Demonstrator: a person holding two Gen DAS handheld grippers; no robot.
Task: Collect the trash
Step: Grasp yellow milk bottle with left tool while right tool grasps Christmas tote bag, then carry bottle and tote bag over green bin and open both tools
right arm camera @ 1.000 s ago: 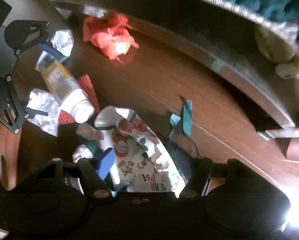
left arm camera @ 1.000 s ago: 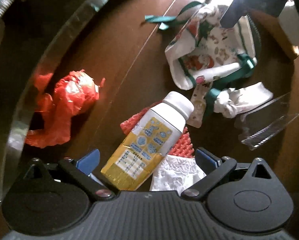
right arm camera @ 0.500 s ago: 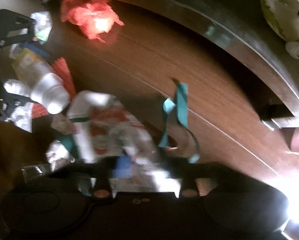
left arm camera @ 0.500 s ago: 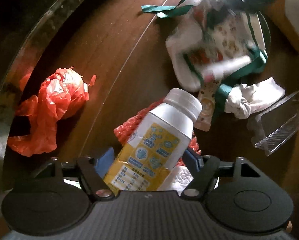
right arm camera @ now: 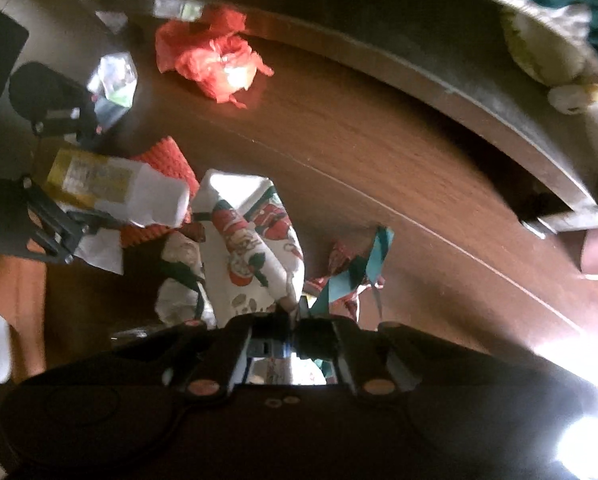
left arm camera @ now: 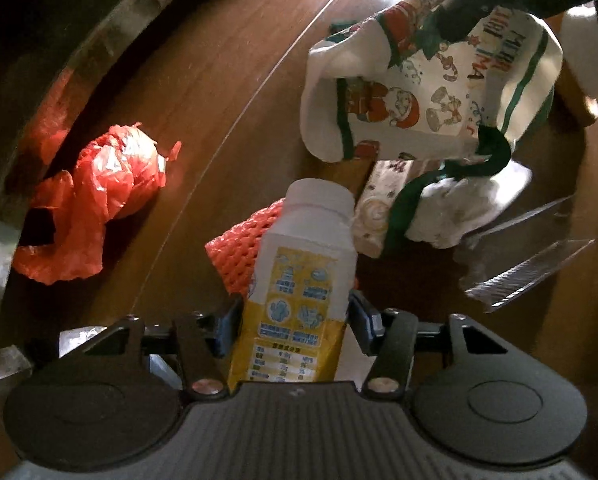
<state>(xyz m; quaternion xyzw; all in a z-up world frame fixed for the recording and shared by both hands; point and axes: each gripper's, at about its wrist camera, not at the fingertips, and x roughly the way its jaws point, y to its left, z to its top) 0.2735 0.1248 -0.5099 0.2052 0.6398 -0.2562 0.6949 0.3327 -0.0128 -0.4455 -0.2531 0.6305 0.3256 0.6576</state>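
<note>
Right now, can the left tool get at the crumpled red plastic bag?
Probably not yet: the left tool is closed on the bottle. The red plastic bag lies uncovered on the table.

The bottle loses its lower end behind the left gripper's housing at 6 o'clock. The label's print is too small to read. In the right wrist view the Christmas-print bag is blurred, and its gathered edge vanishes between the closed jaws. A pale plush thing at 2 o'clock is too blurred to name.
</note>
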